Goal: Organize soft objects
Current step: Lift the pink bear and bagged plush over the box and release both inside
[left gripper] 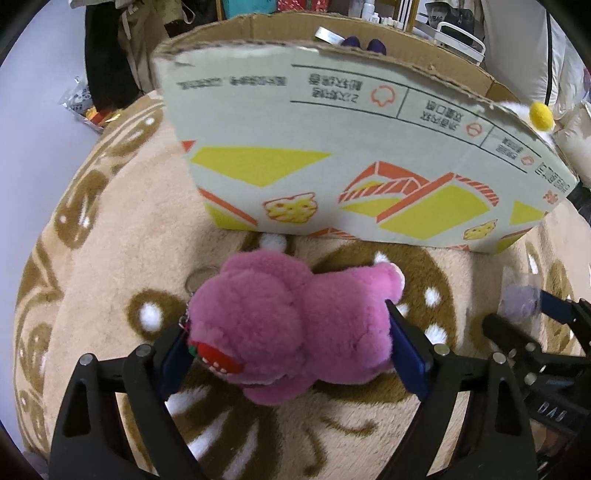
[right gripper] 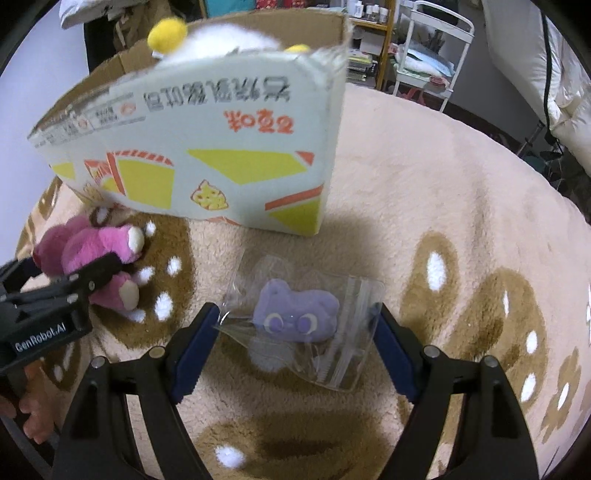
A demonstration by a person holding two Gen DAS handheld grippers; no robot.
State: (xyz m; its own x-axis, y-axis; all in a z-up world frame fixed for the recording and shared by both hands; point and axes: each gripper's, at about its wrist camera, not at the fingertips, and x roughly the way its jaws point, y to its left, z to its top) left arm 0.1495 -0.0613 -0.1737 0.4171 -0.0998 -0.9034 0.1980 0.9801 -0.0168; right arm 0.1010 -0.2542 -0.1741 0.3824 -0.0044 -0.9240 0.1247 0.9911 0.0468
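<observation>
Already we have at least one soft toy in the cardboard box [left gripper: 332, 147]: a white plush with yellow pom-poms [right gripper: 207, 35] shows above its rim, and something dark purple peeks over the far edge in the left wrist view, though we cannot tell what it is. Two items are left on the beige rug [right gripper: 443, 184], both just in front of the box.

Our left gripper [left gripper: 288, 339] has its blue-padded fingers on either side of the pink plush bear [left gripper: 280, 325], which lies on the rug close to the box wall; the pads press into the fur, so we judge it grasped but not yet lifted. Our right gripper [right gripper: 295, 332] is spread wide around the purple cat plush [right gripper: 299, 314], sealed in a clear zip bag [right gripper: 354, 332]; the fingers flank the bag's edges without pinching it. By our reckoning the task is perhaps halfway, with these two toys to go into the box.

As for writing, the box carries upside-down Chinese print in black and orange that we cannot read reliably, plus yellow and orange graphics. The left gripper's body reads "GenRobot.AI" in the right wrist view, and "DAS" shows on the other tool's housing.
</observation>
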